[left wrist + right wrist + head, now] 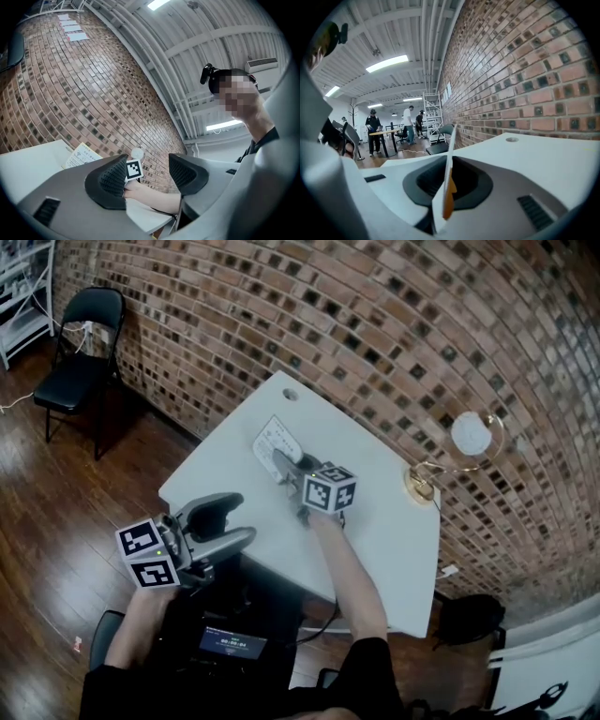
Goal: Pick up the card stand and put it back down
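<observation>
The card stand (277,444), a white printed card in a clear holder, is at the middle of the white table (394,540). My right gripper (287,468) reaches it from the near side and is shut on it. In the right gripper view the card stand (449,159) shows edge-on, pinched between the two dark pads. Whether its base touches the table I cannot tell. My left gripper (234,521) hangs open and empty off the table's near left corner. In the left gripper view the left gripper (147,176) points toward the card stand (80,156).
A gold desk lamp (450,460) with a round white head stands at the table's right edge by the brick wall (375,315). A black folding chair (80,343) is on the wooden floor at far left. People (375,129) stand at a distant table.
</observation>
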Action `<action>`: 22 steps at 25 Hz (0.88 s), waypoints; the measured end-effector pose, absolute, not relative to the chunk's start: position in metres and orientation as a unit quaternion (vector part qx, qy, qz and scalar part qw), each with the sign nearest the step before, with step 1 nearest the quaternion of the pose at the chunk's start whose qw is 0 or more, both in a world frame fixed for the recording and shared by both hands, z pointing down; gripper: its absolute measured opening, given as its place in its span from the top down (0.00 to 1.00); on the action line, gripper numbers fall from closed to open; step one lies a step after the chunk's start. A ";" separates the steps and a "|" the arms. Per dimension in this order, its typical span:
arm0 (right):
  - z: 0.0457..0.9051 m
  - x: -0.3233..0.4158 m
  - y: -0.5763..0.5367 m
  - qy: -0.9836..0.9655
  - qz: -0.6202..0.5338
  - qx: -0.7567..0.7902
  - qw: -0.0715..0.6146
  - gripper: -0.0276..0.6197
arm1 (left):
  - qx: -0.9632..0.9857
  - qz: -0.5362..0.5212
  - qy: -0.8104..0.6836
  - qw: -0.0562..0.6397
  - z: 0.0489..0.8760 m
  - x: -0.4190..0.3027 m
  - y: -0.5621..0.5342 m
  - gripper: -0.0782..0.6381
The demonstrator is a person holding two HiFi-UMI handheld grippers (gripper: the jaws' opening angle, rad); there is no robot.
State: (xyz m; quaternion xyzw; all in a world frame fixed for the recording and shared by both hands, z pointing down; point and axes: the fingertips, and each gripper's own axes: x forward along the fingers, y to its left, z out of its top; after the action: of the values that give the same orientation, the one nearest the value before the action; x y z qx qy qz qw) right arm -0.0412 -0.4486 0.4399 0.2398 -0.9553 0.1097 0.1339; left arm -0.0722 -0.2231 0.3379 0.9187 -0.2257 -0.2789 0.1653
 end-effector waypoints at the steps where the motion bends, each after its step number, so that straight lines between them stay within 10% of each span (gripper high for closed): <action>1: 0.438 -0.041 -0.446 -0.958 0.108 0.232 0.133 0.91 | 0.920 -0.276 -0.223 0.164 0.338 -0.071 -0.222 0.51; 22: 0.287 0.106 -0.342 -0.986 0.097 0.125 0.052 0.91 | 0.950 -0.251 -0.093 0.159 0.305 0.011 -0.208 0.50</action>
State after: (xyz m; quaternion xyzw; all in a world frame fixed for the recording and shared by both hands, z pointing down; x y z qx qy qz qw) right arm 0.1064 -0.3415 0.2874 0.1248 -0.9861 0.0968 0.0521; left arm 0.0112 -0.2082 0.3047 0.9502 -0.0926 -0.2514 0.1589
